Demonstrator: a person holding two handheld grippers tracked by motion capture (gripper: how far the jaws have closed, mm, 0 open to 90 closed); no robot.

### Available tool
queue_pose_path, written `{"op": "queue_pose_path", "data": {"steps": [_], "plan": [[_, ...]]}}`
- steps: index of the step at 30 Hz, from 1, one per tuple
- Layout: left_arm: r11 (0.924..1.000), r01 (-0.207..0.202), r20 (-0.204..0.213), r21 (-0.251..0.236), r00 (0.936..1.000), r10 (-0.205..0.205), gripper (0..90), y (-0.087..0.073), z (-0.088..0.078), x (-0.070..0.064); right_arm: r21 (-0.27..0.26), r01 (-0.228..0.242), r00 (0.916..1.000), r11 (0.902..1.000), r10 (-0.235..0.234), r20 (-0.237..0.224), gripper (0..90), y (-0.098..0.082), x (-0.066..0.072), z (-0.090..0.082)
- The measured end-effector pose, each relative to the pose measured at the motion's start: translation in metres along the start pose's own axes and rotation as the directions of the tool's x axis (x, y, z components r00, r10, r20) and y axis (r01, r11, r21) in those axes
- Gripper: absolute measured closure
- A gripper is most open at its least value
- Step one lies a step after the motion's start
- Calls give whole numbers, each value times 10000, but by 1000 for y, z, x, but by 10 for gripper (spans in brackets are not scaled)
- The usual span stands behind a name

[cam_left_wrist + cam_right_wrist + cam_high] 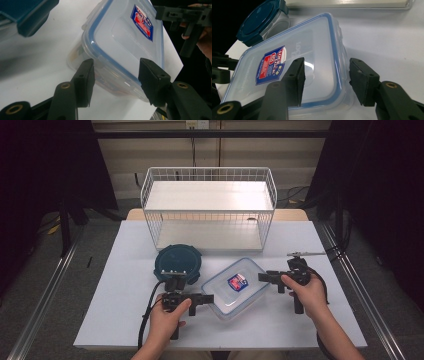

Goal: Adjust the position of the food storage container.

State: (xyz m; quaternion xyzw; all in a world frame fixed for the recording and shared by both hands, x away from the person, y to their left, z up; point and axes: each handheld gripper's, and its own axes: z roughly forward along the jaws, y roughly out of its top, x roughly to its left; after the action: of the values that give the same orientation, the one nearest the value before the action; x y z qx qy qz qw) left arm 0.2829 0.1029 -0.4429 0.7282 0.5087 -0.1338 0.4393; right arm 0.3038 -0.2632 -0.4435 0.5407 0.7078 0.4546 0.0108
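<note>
Left gripper [206,299] sits low on the white table [120,285], held in the person's left hand [167,312], its jaws parted wide and pointing right at the near-left corner of the clear rectangular container [235,287]. Seen from the left gripper view, the left gripper [115,80] straddles that corner loosely; the blue-sealed lid edge of the container [125,37] runs between the jaws, and contact cannot be confirmed on either side. Bare tabletop lies to the left of this gripper, out to the table's left edge. Just behind it stands a round container with a dark teal lid [177,261], close beside the clear container's far-left corner, leaving little room between them. Behind both, a white wire basket [209,207] stands at the table's far edge, with a strip of bare table in front of it. Clear container lies at mid-table, turned at an angle, lid on, with a red and blue label [237,281] on top. Right gripper [262,277], in the right hand [307,292], comes in from the right at the container's far-right side, jaws also spread wide. Its own view shows the right gripper [325,80] with one jaw over the lid [287,70] and the other outside the rim, above the table; whether either jaw touches cannot be told. Neither gripper holds anything. Right of the right hand, open table [330,315] runs to the right edge.
</note>
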Motion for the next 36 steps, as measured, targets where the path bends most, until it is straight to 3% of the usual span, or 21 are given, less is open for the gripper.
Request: {"op": "queue_pose_path", "data": {"steps": [2, 3, 10, 16, 18, 19, 20, 21, 24, 26, 28, 29, 31, 33, 36], "plan": [[9999, -136, -56, -52, 9999, 135, 495, 2, 2, 3, -12, -169, 9998, 9999, 169, 41, 485, -3, -1, -5], [9999, 120, 30, -112, 9999, -120, 495, 3, 3, 2, -12, -169, 9998, 9999, 169, 41, 485, -3, -1, -5], [9994, 207, -50, -274, 9998, -209, 525, 12, 12, 4, -30, -513, 9985, 9987, 514, 212, 504, -11, -4, -19], [9984, 394, 236, -395, 9990, -385, 528, 15, 19, 4, -203, -737, 9968, 9971, 743, 292, 545, -18, -5, -28], [9990, 192, 130, -399, 9997, -187, 527, 14, 18, 5, -254, -730, 9969, 9970, 737, 277, 554, -19, -6, -28], [9988, 202, 155, -453, 9997, -196, 523, 13, 18, 5, -368, -941, 9953, 9949, 948, 181, 574, -21, -7, -30], [9992, 104, 165, -394, 9998, -98, 523, 13, 17, 5, -368, -941, 9953, 9949, 948, 181, 574, -21, -7, -30], [9989, 296, 318, -369, 9991, -284, 520, 12, 17, 4, -410, -923, 9956, 9949, 930, 151, 582, -21, -8, -30], [9996, 71, 330, -291, 9994, -62, 479, 10, 14, 6, -467, -1038, 9945, 9935, 1041, 57, 590, -24, -9, -30], [9991, 310, 577, -281, 9979, -293, 467, 7, 11, 6, -488, -1028, 9947, 9935, 1032, 51, 589, -24, -9, -31], [9991, 344, 622, -251, 9975, -327, 460, 6, 9, 6, -496, -1037, 9946, 9934, 1040, 31, 589, -24, -9, -31], [9996, 175, 589, -230, 9981, -161, 454, 6, 8, 7, -512, -1039, 9946, 9933, 1041, 1, 589, -25, -9, -30], [9993, 347, 583, -130, 9977, -339, 430, 4, 8, 5, -484, -1046, 9945, 9933, 1047, -14, 589, -24, -9, -30], [9999, 84, 540, 142, 9985, -92, 380, 2, 11, 7, -474, -1067, 9943, 9932, 1069, 0, 588, -24, -9, -30], [9996, 51, 691, 294, 9976, -71, 362, 1, 13, 6, -508, -1092, 9940, 9927, 1093, -2, 587, -25, -9, -30]]}}
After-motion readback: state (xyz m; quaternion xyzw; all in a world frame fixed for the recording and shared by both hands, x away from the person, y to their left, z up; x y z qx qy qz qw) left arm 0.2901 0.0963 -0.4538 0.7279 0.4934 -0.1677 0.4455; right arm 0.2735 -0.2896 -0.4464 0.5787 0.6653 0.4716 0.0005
